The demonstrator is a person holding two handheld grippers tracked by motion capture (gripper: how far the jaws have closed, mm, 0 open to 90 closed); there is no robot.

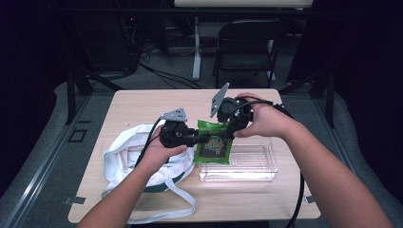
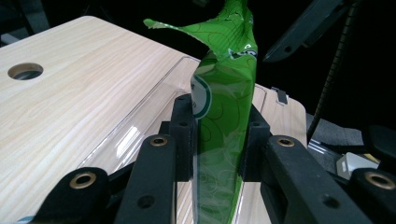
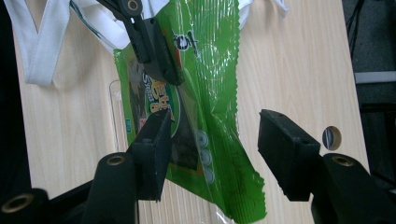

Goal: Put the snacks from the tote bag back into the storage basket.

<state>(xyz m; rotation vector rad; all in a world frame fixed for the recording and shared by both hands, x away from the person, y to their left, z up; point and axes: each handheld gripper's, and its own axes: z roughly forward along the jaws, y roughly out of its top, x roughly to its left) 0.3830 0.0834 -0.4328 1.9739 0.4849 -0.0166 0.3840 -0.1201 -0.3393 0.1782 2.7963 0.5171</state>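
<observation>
Pale wood table (image 1: 142, 102) is carrying a clear plastic bin (image 1: 242, 166) on its right half and a white cloth bag (image 1: 126, 159) on its left, with a dark chair beyond the far edge. I am holding my left forearm in from the bottom edge, angled up and right, wrist over the cloth bag, and my left gripper (image 1: 202, 137) is pointing level toward the bin. Its pads are clamping the green snack packet (image 1: 214, 142) from both sides; in the left gripper view the packet (image 2: 224, 116) is standing upright between them. The packet is hanging over the bin's near-left corner. My right arm is reaching in from the lower right, hand cocked over the right gripper (image 1: 228, 133), which is pointing down-left at the packet. Its jaws are standing wide apart, pads off the foil, packet (image 3: 210, 93) between them.
</observation>
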